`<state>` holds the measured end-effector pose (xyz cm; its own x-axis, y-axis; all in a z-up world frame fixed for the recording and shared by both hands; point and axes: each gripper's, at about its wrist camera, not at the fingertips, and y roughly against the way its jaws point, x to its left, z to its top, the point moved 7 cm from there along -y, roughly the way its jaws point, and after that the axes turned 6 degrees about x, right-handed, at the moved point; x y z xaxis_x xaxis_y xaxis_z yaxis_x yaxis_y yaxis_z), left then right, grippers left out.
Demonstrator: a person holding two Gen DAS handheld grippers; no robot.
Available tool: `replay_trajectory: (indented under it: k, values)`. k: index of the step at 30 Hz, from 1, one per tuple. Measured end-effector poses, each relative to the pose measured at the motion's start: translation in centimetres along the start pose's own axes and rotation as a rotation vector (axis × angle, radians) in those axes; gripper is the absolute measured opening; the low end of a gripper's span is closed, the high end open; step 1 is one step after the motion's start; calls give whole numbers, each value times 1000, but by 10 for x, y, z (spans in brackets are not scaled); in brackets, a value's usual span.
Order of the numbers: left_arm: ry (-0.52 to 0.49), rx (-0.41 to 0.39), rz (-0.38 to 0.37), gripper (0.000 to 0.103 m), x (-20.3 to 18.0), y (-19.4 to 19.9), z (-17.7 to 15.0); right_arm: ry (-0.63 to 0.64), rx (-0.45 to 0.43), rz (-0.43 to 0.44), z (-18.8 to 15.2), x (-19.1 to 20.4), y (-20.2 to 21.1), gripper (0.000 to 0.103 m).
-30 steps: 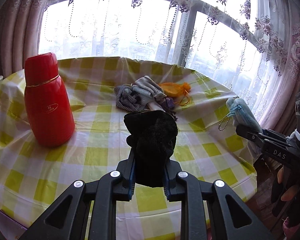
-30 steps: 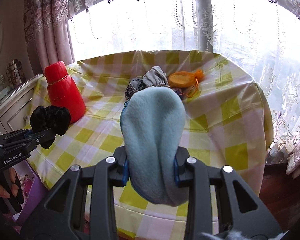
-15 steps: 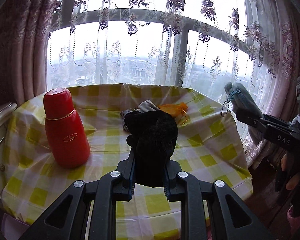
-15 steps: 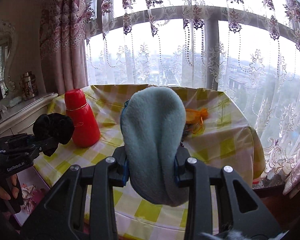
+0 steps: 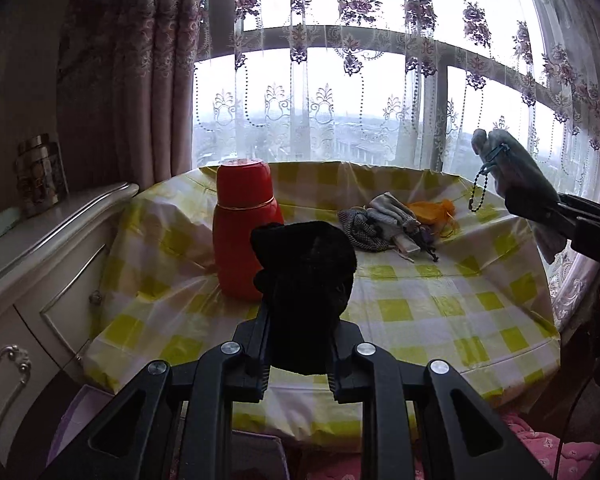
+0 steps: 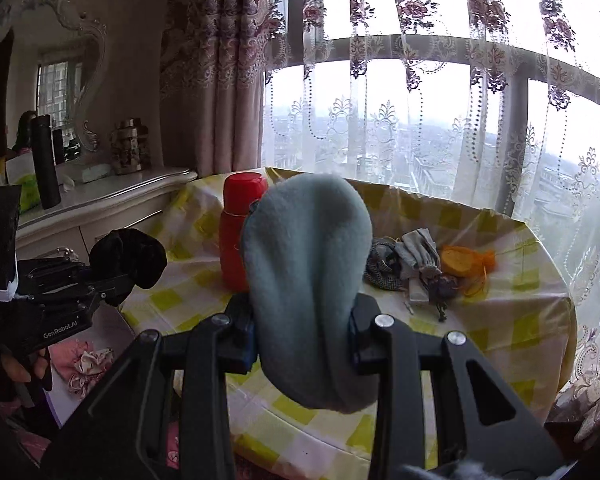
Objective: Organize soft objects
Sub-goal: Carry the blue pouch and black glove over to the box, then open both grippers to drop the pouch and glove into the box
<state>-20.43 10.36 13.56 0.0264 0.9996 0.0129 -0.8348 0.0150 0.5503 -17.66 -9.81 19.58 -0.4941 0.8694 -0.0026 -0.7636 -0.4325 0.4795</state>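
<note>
Off the table [image 5: 420,312], our left gripper [image 5: 300,344] clamps a black pouch [image 5: 304,280], right gripper [image 6: 304,332] a blue one [image 6: 306,272]; pile [image 6: 420,268] left unsorted.

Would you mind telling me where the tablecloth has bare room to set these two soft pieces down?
The checked tablecloth is bare along its near edge, in front of the red flask and the fabric pile. A bare strip also separates flask and pile. It is crowded toward the window, where the orange pouch joins that pile.
</note>
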Motion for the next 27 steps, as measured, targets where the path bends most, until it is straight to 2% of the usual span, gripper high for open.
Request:
replay_trajectory:
  k: [6, 12, 20, 24, 26, 27]
  values:
    - [87, 13, 84, 23, 48, 16, -27, 124, 35, 156, 5, 74, -23, 38]
    - [195, 74, 141, 24, 104, 24, -65, 231, 106, 307, -3, 146, -45, 39]
    - [345, 194, 217, 24, 185, 18, -128, 394, 260, 445, -37, 236, -86, 39]
    - [395, 242, 248, 24, 212, 15, -155, 469, 324, 486, -62, 274, -99, 41]
    - [414, 253, 249, 26, 220, 14, -164, 488, 360, 501, -74, 286, -107, 45]
    - [424, 263, 247, 31, 224, 13, -168, 495, 379, 511, -81, 291, -111, 48]
